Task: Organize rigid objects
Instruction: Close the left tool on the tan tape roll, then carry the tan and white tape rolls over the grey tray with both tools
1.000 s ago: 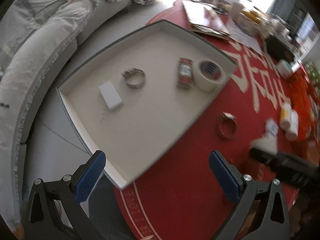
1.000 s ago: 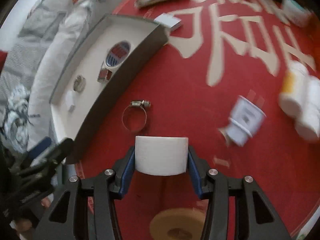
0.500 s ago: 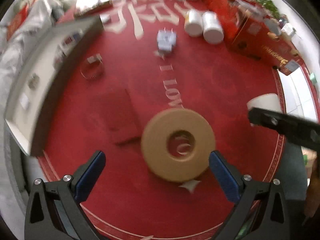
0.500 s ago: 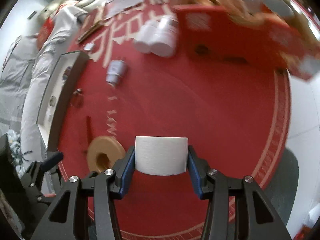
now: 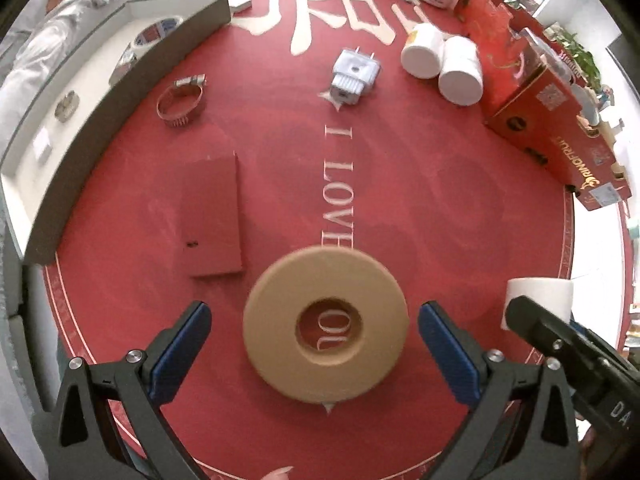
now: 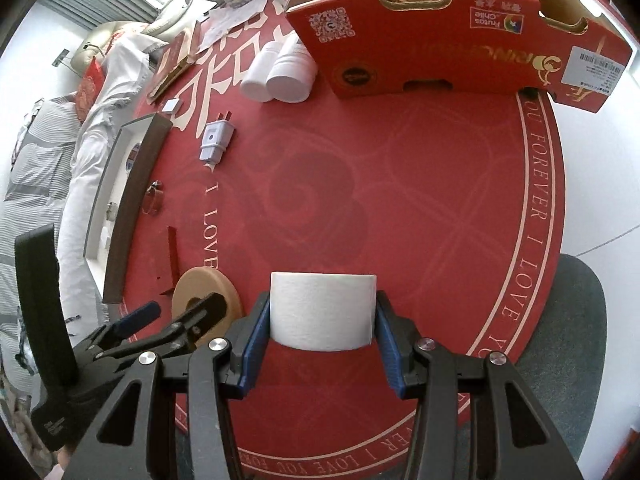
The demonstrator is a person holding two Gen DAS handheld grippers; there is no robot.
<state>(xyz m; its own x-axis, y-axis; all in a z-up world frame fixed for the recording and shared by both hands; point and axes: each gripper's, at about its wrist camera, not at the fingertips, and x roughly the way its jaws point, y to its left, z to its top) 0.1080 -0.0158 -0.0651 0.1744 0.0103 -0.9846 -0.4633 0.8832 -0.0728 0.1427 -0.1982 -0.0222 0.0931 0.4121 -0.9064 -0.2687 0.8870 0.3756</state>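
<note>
Right wrist: jaws clamp white roll [image 6: 323,310]; left jaws apart, hiding tan ring [image 6: 206,302].

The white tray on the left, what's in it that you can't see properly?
- White tray, left wrist view: its dark wall hides the tape roll partly; the small items are blurred.
- Right wrist view: the tray is tiny; contents unreadable.
- White roll: blue pads cover its sides.

left gripper [image 5: 314,346] points down, jaws apart; right gripper [image 6: 322,344] clamped.
</note>
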